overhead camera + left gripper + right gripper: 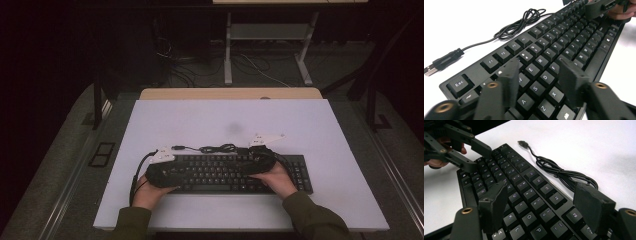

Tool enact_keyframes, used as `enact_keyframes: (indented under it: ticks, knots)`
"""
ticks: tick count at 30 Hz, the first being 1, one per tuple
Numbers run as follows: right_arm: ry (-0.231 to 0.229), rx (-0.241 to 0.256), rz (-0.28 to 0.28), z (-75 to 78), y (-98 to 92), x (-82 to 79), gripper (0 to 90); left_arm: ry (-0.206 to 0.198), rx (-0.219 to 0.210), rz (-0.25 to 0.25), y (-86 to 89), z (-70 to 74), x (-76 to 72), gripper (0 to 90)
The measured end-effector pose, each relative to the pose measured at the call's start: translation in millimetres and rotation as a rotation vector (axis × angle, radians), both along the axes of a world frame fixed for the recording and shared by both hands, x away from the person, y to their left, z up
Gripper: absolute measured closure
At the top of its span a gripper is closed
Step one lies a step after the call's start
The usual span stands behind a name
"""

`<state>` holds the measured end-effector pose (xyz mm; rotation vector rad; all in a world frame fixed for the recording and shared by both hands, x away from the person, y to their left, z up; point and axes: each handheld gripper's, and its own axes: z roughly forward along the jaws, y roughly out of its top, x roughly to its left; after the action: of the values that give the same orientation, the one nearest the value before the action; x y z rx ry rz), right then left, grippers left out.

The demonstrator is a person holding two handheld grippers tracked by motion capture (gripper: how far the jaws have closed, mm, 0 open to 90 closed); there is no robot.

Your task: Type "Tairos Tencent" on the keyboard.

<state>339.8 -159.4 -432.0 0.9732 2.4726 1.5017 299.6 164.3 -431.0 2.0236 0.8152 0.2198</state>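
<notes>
Near the front edge of the white table [320, 125] lies a black keyboard [225, 172], set lengthwise across the person's side, with both grippers resting over it. Its thin black cable [217, 148] sits in a loose bundle on the table just behind the keyboard's back edge, the USB plug [430, 68] lying free on the white surface off toward the left end. Over the left end hovers the left gripper [537, 75], its jaws spread apart above the letter keys around W, S, D and F, clamping nothing. At the middle-right of the board is the right gripper [540, 202], jaws likewise parted wide, one over the J and K keys, the other out past the function row toward the cable side, holding nothing either. Each is held by a hand: the left hand [150, 192] at the keyboard's front left corner, the right hand [277, 177] resting beside the number pad.
</notes>
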Motion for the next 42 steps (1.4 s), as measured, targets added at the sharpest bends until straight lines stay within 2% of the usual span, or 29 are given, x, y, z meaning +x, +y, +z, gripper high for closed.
enact_keyframes:
  ticks: [4,11,22,29,41,42]
  knots:
    - [0.004,0.007,0.002,2.1,-1.4,-0.6,27.8,0.001,-0.004,0.001,-1.9,0.1,-1.0,38.0]
    - [0.012,0.007,0.003,4.7,-7.0,-4.6,28.7,0.006,-0.021,-0.021,-4.4,0.2,-4.3,31.3]
    - [0.015,0.009,-0.02,3.0,-19.3,-4.0,28.1,0.004,-0.032,-0.072,-14.8,1.5,-14.5,34.2]
    - [0.016,0.006,-0.016,1.2,-17.5,-3.5,28.0,0.003,-0.036,-0.109,-21.1,2.6,-18.2,47.7]
    - [0.02,0.008,-0.023,1.5,-19.3,-2.6,28.0,0.017,-0.012,-0.161,-26.9,1.3,-20.1,88.5]
    - [0.021,0.009,-0.024,1.6,-19.5,-2.6,28.0,0.025,-0.014,-0.162,-27.0,1.0,-19.9,88.6]
